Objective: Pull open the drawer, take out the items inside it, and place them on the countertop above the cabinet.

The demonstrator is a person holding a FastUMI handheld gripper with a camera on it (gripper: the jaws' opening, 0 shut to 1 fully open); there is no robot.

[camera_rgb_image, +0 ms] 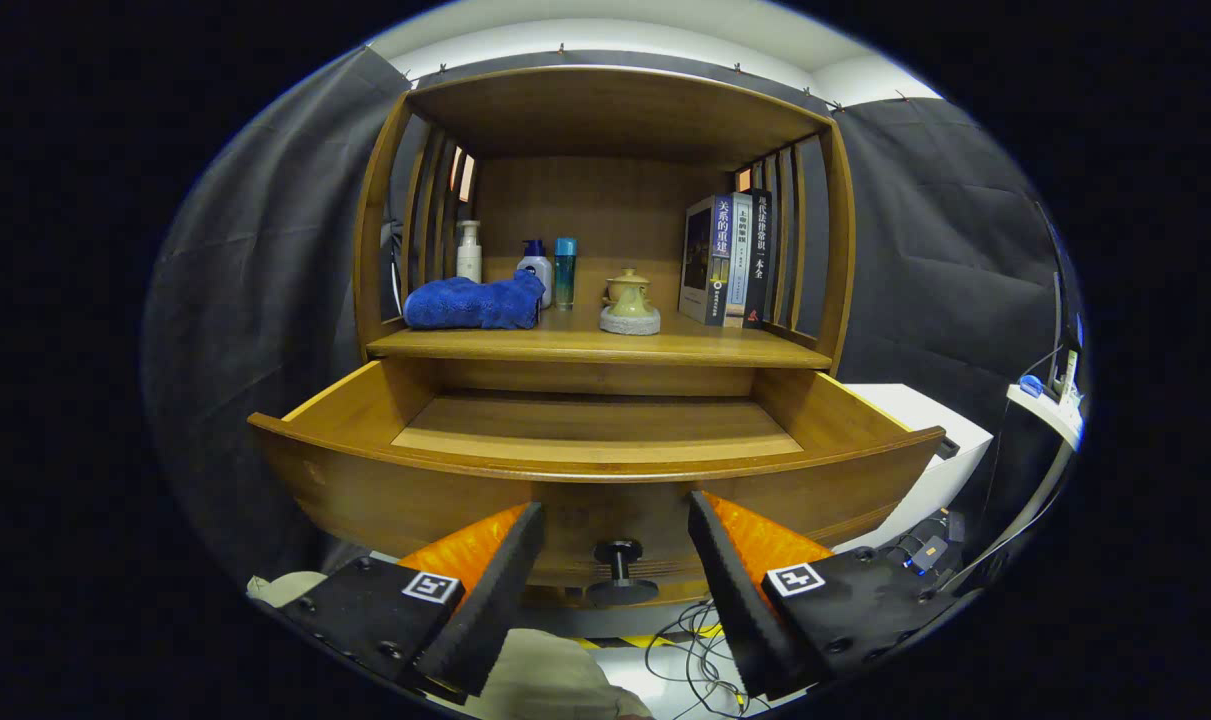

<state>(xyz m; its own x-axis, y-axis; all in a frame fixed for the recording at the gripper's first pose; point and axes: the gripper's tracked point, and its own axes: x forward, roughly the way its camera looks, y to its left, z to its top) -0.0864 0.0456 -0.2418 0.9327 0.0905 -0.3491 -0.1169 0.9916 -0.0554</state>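
A wooden cabinet has its drawer pulled out toward me; the part of its floor that I can see is bare wood. A dark round knob sticks out of the drawer front. My gripper is open, its fingertips close to the drawer front and to either side of the knob, not touching it. On the countertop above the drawer lie a folded blue towel, a white pump bottle, a white bottle with a blue cap, a slim teal bottle and a small ceramic pot.
Several books stand upright at the countertop's right end against the slatted side. A white box stands to the right of the cabinet. Cables lie on the floor below the drawer. Light fabric shows under the fingers.
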